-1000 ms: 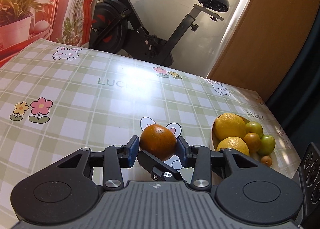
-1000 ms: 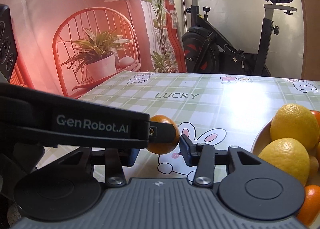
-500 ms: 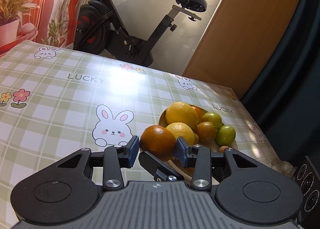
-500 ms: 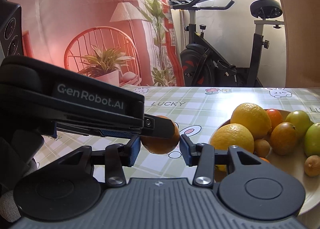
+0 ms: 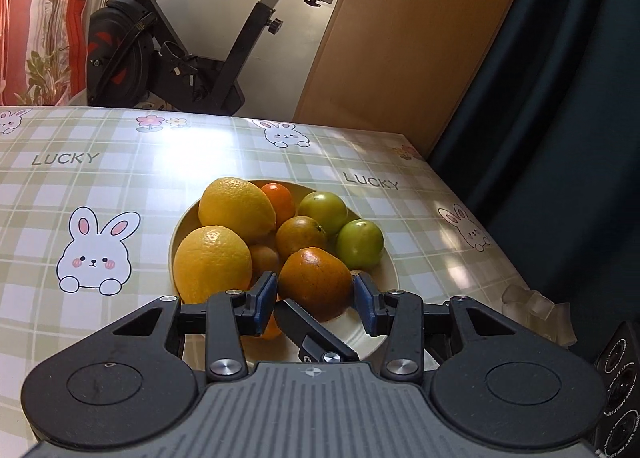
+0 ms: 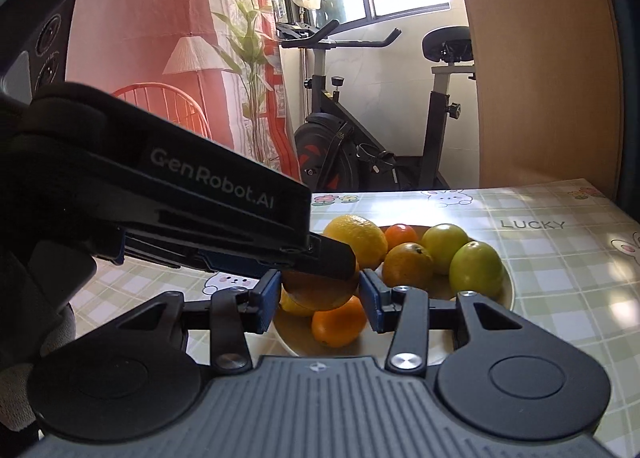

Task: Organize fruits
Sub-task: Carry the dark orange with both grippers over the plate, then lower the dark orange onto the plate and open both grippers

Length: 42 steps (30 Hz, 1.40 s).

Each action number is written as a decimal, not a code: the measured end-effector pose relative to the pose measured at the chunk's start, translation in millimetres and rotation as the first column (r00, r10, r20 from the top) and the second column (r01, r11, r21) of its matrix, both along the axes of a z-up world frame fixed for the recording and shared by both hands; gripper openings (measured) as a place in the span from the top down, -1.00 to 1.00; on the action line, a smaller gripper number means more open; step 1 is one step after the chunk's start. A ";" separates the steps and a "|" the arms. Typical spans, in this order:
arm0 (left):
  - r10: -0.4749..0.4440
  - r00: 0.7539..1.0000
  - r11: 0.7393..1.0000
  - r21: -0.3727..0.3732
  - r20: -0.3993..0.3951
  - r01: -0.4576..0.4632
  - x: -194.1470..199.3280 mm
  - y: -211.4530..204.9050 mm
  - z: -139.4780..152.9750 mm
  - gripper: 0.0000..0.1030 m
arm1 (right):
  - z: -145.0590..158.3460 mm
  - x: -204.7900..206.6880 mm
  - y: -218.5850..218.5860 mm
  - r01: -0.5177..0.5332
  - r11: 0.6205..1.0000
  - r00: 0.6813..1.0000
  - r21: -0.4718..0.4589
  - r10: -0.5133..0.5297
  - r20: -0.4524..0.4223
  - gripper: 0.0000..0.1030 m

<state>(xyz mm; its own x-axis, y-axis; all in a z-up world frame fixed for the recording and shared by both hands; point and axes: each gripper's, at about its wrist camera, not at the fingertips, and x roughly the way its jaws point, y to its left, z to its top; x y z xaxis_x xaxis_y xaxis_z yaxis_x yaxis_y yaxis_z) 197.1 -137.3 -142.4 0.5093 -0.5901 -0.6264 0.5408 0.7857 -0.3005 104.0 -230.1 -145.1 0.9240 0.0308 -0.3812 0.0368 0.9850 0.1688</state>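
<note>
A dark orange hangs just over the near side of a cream bowl. My left gripper has its blue pads at the orange's two sides, and its jaws are opening. My right gripper is shut on the same orange from a crossing angle. Its finger shows under the fruit in the left wrist view. The left gripper's finger lies across the top of the orange in the right wrist view. The bowl holds two lemons, green fruits and small oranges.
The bowl stands on a green checked tablecloth near the table's right edge. A crumpled clear plastic piece lies at that edge. Beyond the far edge are an exercise bike, a wooden panel and a dark curtain.
Both grippers have carried the orange to the right, from above the bunny print on the bare cloth to above the bowl of fruit. The left pads sit a little wider.
</note>
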 end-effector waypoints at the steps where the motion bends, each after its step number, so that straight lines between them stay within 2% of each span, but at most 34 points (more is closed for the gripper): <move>1: -0.005 1.000 1.000 0.003 -0.005 0.005 2.5 -4.4 -1.2 0.13 | -0.9 0.4 -3.5 0.017 1.000 1.000 -0.005 -0.017 -0.005 0.11; 10: -0.030 0.997 0.999 0.017 -0.067 0.031 21.1 -21.4 -12.5 0.14 | -8.5 9.0 -27.6 0.074 0.997 0.996 0.007 -0.074 -0.041 0.11; 15: -0.035 0.997 0.999 0.024 -0.076 0.037 23.0 -26.4 -16.9 0.15 | -16.4 10.7 -40.3 0.077 0.993 0.995 0.087 -0.071 -0.072 0.11; 23: -0.040 0.995 0.999 0.034 -0.094 0.043 28.4 -27.8 -21.8 0.15 | -17.7 16.8 -46.7 0.089 0.990 0.992 0.113 -0.078 -0.097 0.11; 35: -0.058 0.994 0.997 0.048 -0.092 0.062 28.8 -31.9 -27.5 0.16 | -19.5 22.8 -48.7 0.119 0.983 0.986 0.139 -0.100 -0.132 0.10; 42: -0.041 0.997 0.999 0.003 -0.067 0.042 25.7 -17.3 -13.7 0.10 | -19.2 24.6 -45.2 0.123 0.985 0.985 0.122 -0.106 -0.138 0.08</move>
<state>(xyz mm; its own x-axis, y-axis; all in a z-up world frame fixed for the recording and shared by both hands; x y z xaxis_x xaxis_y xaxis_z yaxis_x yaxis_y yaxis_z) 222.8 -154.6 -156.1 0.4415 -0.6070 -0.6608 0.5518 0.7644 -0.3335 128.6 -275.3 -164.3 0.8668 -0.0153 -0.4984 0.1780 0.9431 0.2808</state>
